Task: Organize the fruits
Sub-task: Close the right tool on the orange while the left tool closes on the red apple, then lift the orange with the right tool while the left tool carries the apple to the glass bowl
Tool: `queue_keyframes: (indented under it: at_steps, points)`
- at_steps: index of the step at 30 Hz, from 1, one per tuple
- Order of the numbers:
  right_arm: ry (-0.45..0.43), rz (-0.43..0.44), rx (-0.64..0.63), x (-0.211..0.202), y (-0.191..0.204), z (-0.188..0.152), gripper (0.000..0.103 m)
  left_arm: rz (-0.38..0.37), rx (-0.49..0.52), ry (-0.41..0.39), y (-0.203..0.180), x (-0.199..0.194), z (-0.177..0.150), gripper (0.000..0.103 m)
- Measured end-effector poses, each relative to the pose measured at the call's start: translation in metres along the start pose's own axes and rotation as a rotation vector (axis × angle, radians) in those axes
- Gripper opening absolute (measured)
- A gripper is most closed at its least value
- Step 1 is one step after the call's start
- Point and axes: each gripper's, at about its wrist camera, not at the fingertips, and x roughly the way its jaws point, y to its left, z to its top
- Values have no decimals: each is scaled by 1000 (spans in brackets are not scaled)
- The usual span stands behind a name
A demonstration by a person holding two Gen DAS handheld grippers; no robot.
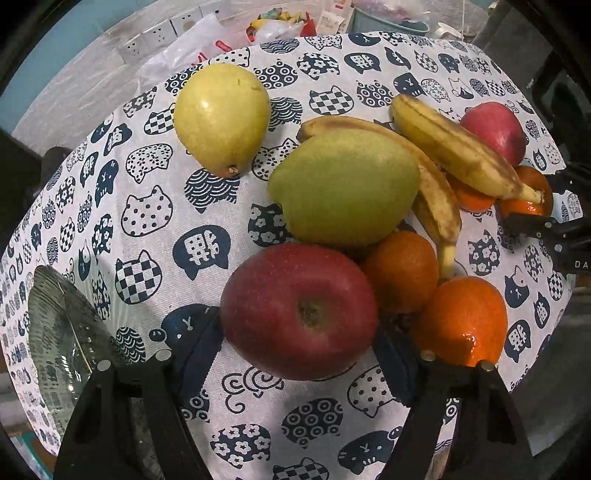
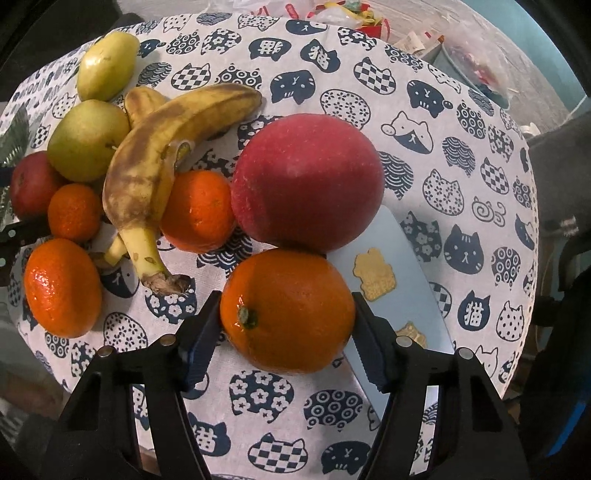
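Fruit lies heaped on a cat-print tablecloth (image 1: 147, 221). In the left wrist view a red apple (image 1: 299, 310) sits between my left gripper's (image 1: 299, 332) fingers, and both blue pads rest against its sides. Behind it are a green pear (image 1: 343, 188), a yellow pear (image 1: 221, 118), two bananas (image 1: 458, 151), two oranges (image 1: 461, 321) and a second red apple (image 1: 495, 129). In the right wrist view my right gripper (image 2: 286, 314) is shut on a large orange (image 2: 288, 310), which touches the second red apple (image 2: 306, 181). Three smaller oranges (image 2: 199, 210) and the bananas (image 2: 166, 147) lie to its left.
A ribbed glass dish (image 1: 59, 332) stands at the cloth's left edge. A pale blue card with gold cats (image 2: 384, 266) lies under the held orange. Plastic bags, snack packets (image 1: 273, 26) and a socket strip (image 1: 159, 33) crowd the back. The table edge curves close on the right.
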Motion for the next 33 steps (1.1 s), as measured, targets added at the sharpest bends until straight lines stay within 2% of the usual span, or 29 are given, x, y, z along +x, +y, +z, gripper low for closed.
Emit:
queue_keyframes:
  at_steps: [6, 17, 23, 27, 33]
  points:
    - [-30, -15, 4, -16, -4, -3, 66, -10, -18, -27, 9, -22, -15, 79]
    - [-151, -52, 30, -58, -7, -5, 66, 12, -22, -123, 7, -65, -14, 79]
    - [-282, -53, 35, -97, -2, -6, 66, 31, -1, -190, 11, -96, -24, 79]
    - [-371, -37, 18, -120, 6, 1, 66, 3, -28, -211, 15, -110, -25, 79]
    - [-460, -10, -10, -143, 22, 5, 66, 3, -52, -265, 22, -131, -31, 79]
